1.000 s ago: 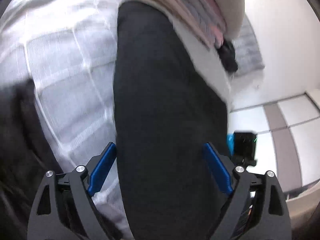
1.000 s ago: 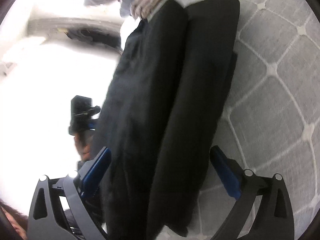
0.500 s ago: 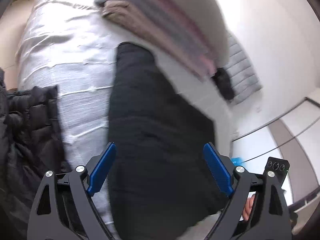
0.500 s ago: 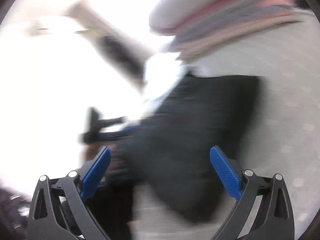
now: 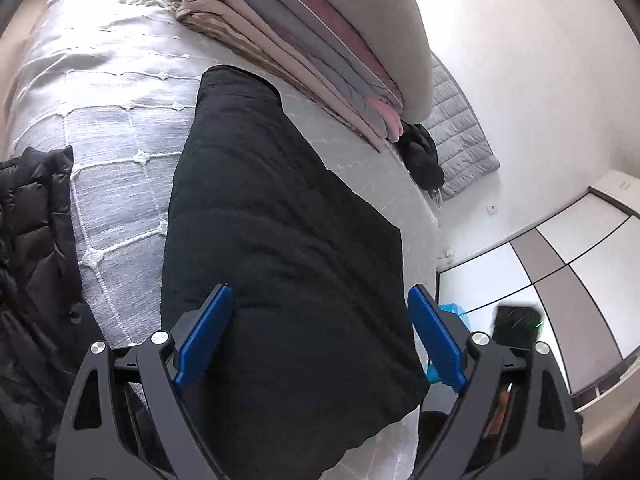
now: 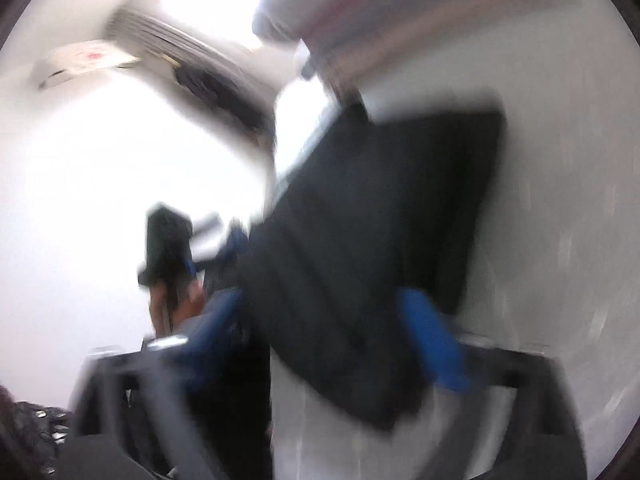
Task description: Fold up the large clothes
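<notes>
A folded black garment point(image 5: 272, 248) lies lengthwise on the grey quilted bed point(image 5: 120, 128). My left gripper point(image 5: 320, 340) is open above its near end, blue pads point(image 5: 204, 340) spread wide and empty. In the blurred right wrist view the same black garment point(image 6: 360, 260) lies on the bed, and my right gripper point(image 6: 332, 340) is open over its near edge, holding nothing. The other gripper point(image 6: 168, 240) shows at the left of that view.
A stack of folded blankets and a pillow point(image 5: 320, 48) sits at the bed's far end. A black puffer jacket point(image 5: 28, 260) lies at the left. A small dark garment point(image 5: 424, 156) sits by a grey mat point(image 5: 460, 136). White wall and floor tiles are on the right.
Both grippers have pulled back and up from the black garment, so more of the bed and blanket stack shows. The right wrist view is swinging and blurred.
</notes>
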{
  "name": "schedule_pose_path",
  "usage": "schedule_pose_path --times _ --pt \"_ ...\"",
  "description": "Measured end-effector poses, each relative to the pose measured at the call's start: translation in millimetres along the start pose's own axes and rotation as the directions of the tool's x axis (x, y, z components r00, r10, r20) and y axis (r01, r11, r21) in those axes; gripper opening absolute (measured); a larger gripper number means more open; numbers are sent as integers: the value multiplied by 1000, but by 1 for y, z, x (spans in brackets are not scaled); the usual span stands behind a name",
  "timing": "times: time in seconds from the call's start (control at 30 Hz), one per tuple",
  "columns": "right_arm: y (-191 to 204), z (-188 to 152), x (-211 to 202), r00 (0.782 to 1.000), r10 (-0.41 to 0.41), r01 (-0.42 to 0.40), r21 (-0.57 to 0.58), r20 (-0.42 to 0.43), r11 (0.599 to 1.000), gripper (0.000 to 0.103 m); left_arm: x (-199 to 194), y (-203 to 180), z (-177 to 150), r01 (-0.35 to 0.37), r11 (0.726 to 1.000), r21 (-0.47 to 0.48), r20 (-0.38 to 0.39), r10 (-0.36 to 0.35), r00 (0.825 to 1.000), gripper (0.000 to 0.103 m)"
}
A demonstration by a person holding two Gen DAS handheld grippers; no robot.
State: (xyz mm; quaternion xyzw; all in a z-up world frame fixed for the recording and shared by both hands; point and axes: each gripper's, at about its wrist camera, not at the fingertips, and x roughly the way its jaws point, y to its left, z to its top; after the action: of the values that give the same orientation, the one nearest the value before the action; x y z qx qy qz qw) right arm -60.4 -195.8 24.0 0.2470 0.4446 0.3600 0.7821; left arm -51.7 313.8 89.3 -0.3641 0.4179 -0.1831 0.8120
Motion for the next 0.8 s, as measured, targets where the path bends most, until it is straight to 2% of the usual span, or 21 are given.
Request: schedule_pose_path --times 0.07,0.1,0.13,0.17,0.2,0.23,0.3,0.33,0.37,0.43,0.47,0.57,0.6,0.73,0.8 --pt "14 30 17 999 -45 45 -57 7 997 92 0 -2 -4 -5 1000 4 -1 5 1000 86" --pt "15 39 40 995 -98 96 -59 -27 994 92 -1 -1 -5 -3 1000 4 -2 3 1000 86" --pt "-11 44 69 965 -222 218 -43 -140 975 92 2 -2 -5 1 1000 1 -2 -1 1000 86" --pt "-30 42 99 915 -312 310 -50 -256 949 92 0 -1 -5 9 1000 -4 -2 -9 1000 86" --pt "-47 35 118 892 -319 324 -39 -321 945 92 -3 1 -6 21 1000 -13 1 -21 1000 86" --pt "-57 30 119 908 -277 295 12 -315 955 92 -7 4 -4 27 999 -30 18 -26 999 86" --pt "-58 25 79 961 -203 221 80 -188 972 92 -20 9 3 -4 999 -37 66 6 998 86" --pt "-59 22 58 978 -164 179 115 -130 977 92 -24 12 7 -21 999 -33 86 24 996 86" --pt "-56 22 51 981 -161 176 135 -110 975 93 -27 15 13 -45 999 -30 97 48 994 86" --pt "-65 20 40 974 -189 208 167 -125 964 96 -22 30 28 -104 992 -67 72 109 991 86" --pt "-79 19 39 968 -180 215 203 -177 955 96 -14 41 34 -121 987 -106 38 126 991 86" --pt "-96 13 60 957 -39 139 337 -288 931 96 16 64 44 -146 977 -153 -75 136 988 86" --pt "-97 10 70 951 -2 115 346 -310 931 96 29 71 46 -148 975 -166 -115 130 985 86" --pt "-101 8 111 923 141 18 407 -357 913 96 63 76 42 -60 980 -192 -232 14 973 87" --pt "-91 8 126 926 134 19 400 -352 916 98 81 75 38 -67 981 -184 -279 13 960 89"
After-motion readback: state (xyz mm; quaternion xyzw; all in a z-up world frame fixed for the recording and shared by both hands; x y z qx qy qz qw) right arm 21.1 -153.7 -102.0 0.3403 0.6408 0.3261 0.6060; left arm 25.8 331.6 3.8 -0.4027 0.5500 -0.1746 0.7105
